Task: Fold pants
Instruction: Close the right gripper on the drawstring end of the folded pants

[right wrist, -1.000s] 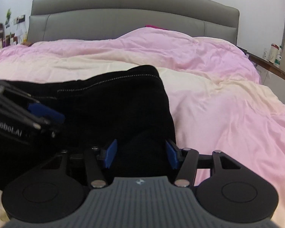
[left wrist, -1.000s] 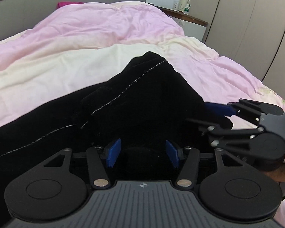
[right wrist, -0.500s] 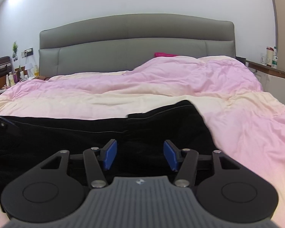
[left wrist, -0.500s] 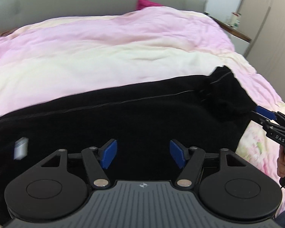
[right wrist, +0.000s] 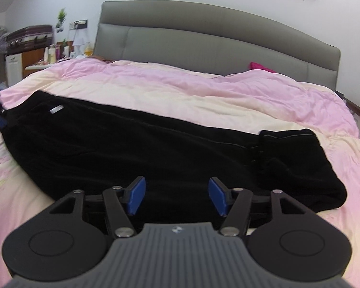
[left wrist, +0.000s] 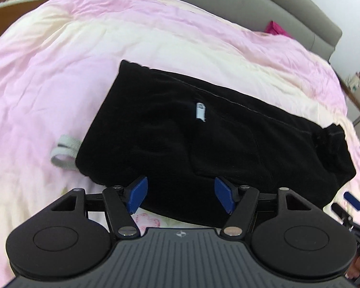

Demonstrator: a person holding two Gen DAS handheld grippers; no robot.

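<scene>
The black pants (left wrist: 204, 129) lie flat across the bed, on a rumpled pink and cream duvet (left wrist: 60, 72), stretched into one long dark band that looks already doubled leg over leg. That layout suits a next fold end to end, which is probably why each tool sits at the near edge of the cloth. The left tongs (left wrist: 181, 198) hover just above the near hem with their blue pads apart and nothing between them. The right tongs (right wrist: 176, 196) are likewise spread and empty, low over the middle of the band. The fabric reads as a soft, matte knit that soaks up light, with a thin pale seam line running its length and a small white label (left wrist: 200, 112) sewn near the waist. A grey drawstring loop (left wrist: 64, 154) pokes out at the waist end onto the duvet. At the opposite end the cuff (right wrist: 297, 151) is turned back on itself in a thick, lumpy roll, so that end may need smoothing before it is lifted. A grey padded headboard (right wrist: 204, 38) closes the far side.
</scene>
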